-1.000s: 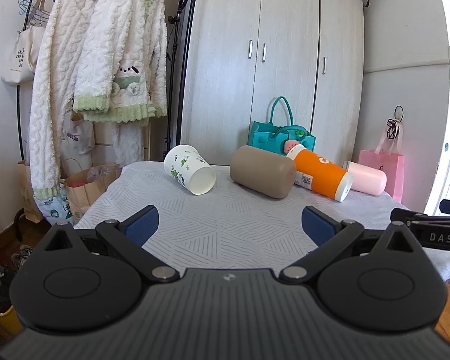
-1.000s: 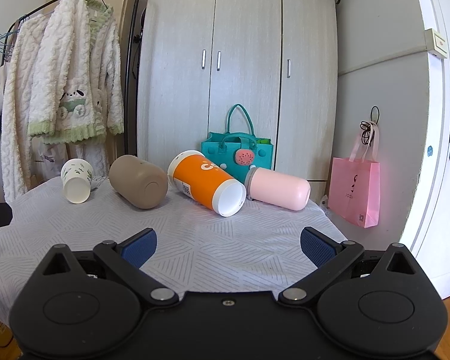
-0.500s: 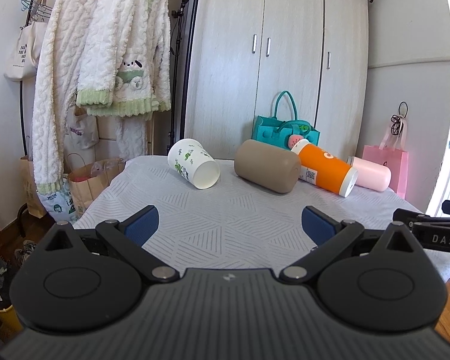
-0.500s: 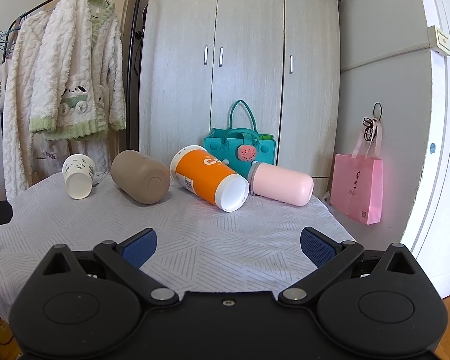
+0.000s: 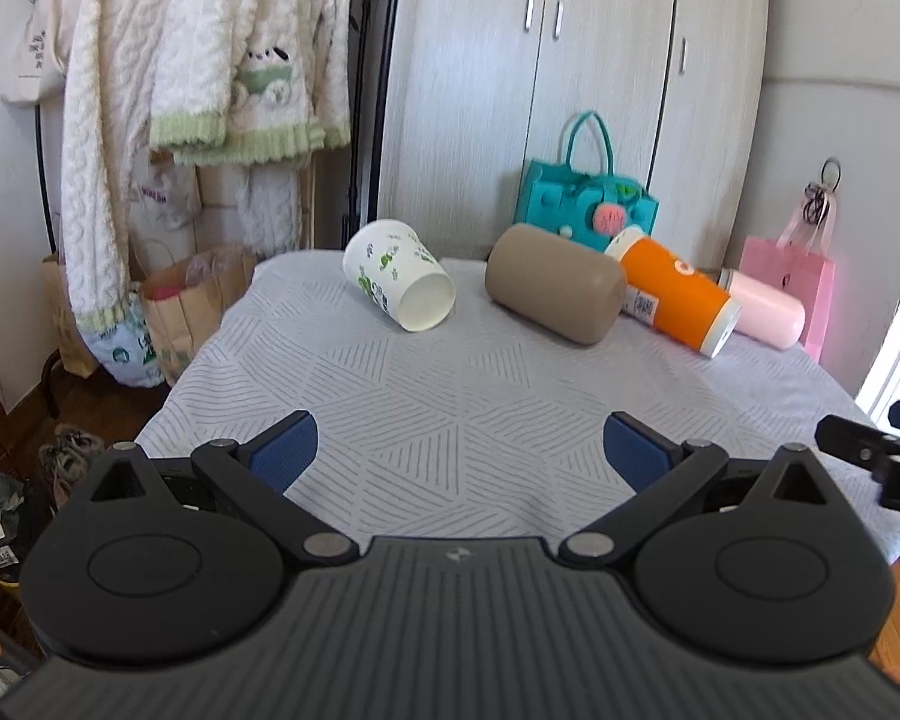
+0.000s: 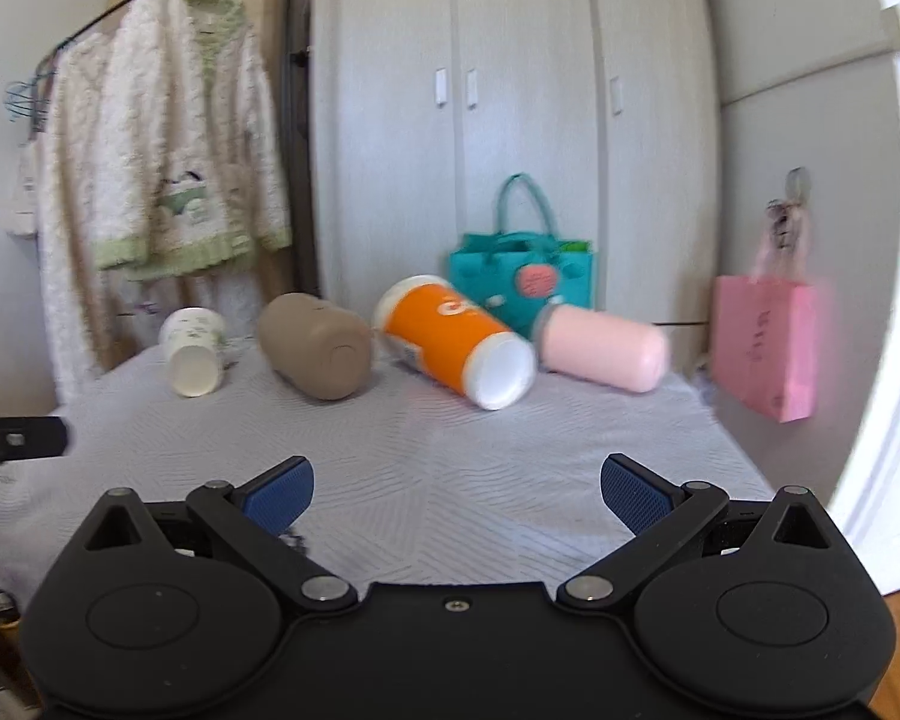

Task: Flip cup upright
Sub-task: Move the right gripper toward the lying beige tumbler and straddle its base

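Observation:
Several cups lie on their sides at the far end of the table: a white paper cup with green print point(image 5: 399, 282) point(image 6: 193, 350), a tan cup point(image 5: 555, 291) point(image 6: 317, 345), an orange cup with a white rim point(image 5: 675, 297) point(image 6: 456, 348) and a pink cup point(image 5: 762, 311) point(image 6: 603, 354). My left gripper point(image 5: 461, 450) is open and empty above the near part of the table. My right gripper point(image 6: 456, 489) is open and empty, also well short of the cups.
The table has a grey patterned cloth point(image 5: 468, 396). A teal bag point(image 5: 582, 198) stands behind the cups by a wardrobe point(image 5: 570, 78). A pink bag point(image 6: 768, 348) hangs at right. Clothes hang on a rack point(image 5: 210, 60) at left; paper bags point(image 5: 192, 306) stand below.
Both grippers have moved forward and risen, tilting down toward the table; the cups look larger and nearer. The cups have not moved. Both grippers stay open.

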Tool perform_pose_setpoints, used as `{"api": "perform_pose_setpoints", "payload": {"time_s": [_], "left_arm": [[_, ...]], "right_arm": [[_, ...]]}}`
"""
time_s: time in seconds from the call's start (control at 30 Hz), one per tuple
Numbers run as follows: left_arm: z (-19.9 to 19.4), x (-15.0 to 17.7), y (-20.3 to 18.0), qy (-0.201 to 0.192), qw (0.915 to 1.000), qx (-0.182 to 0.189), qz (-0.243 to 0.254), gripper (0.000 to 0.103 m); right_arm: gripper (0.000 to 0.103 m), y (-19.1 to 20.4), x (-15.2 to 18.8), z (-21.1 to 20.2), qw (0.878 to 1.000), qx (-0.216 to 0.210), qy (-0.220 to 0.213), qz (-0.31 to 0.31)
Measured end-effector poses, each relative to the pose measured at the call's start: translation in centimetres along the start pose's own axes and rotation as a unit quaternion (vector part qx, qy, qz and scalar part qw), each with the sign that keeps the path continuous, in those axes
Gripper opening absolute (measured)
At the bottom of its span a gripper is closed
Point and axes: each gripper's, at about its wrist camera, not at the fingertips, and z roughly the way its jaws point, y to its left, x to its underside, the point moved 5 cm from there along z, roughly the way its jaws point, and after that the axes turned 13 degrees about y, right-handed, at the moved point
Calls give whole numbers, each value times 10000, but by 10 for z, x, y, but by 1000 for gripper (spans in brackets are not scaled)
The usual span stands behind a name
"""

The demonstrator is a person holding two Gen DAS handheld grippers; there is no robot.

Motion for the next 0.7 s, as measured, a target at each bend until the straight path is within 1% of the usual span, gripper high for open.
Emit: {"api": "perform_pose_setpoints", "payload": {"time_s": [0.1,0.17,0.23,0.3,0.4,0.47,0.57,0.7], "left_arm": [[5,-10,-3,226,9997,-40,45,103],[9,-17,-4,417,9991,-7,45,103],[11,-22,-6,517,9986,115,62,103],[12,-29,-8,525,9983,210,150,103],[13,-40,-14,595,9970,368,344,103],[15,-49,-15,656,9961,486,328,103],[20,-60,-15,645,9962,496,325,103],[29,-71,-12,665,9961,478,313,103]], "right_arm": [[103,-2,-12,1,9973,-679,288,-69],[103,-2,-22,1,9946,-907,452,-199],[103,2,-31,-1,9925,-1001,548,-428],[103,7,-40,-4,9890,-1143,657,-666],[103,17,-55,-4,9819,-1340,822,-1058],[103,26,-62,-1,9765,-1415,911,-1344],[103,36,-68,8,9710,-1426,1036,-1615],[103,43,-79,26,9641,-1526,1195,-1815]]}}
